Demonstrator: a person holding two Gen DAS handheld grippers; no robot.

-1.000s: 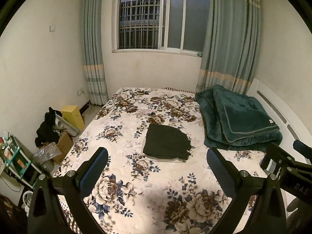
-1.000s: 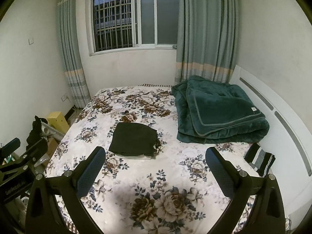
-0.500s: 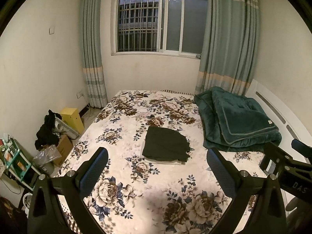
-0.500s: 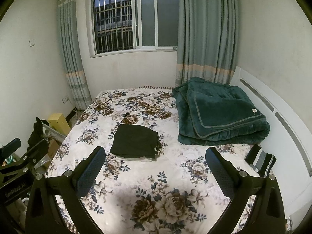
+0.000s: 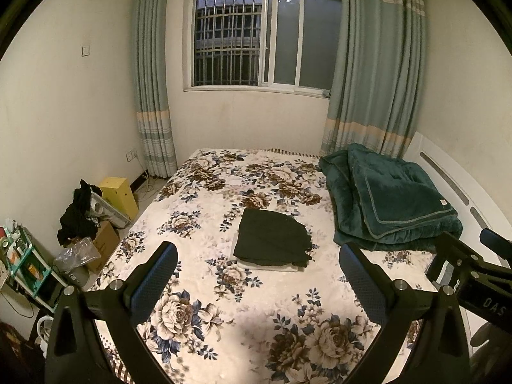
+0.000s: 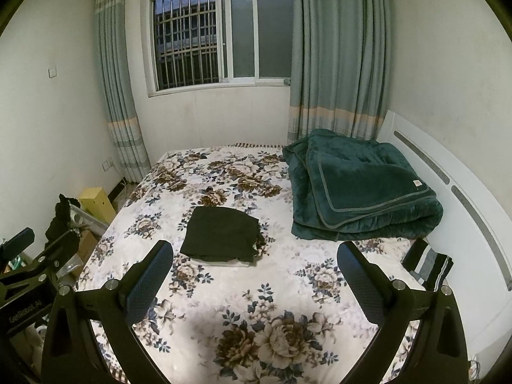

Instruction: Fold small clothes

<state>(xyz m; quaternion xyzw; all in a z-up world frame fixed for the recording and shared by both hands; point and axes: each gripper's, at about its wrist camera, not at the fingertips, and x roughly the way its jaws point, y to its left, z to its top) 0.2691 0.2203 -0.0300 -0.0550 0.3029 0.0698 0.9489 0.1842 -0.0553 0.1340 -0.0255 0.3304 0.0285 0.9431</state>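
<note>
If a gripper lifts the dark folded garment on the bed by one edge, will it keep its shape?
Probably not. The dark folded garment looks like soft cloth in loose layers, so it would likely droop and unfold. It seems light. It lies on a pale folded piece, which might be dragged along.

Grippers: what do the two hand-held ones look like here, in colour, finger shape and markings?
Both are matt black frames with silver screws. The left gripper and right gripper each have two long fingers with blue dimpled pads. From the left view, the right one's body shows white letters "DAS"; from the right view, the left one's body bears white print, too small to read surely. No cables or sleeves show.
</note>
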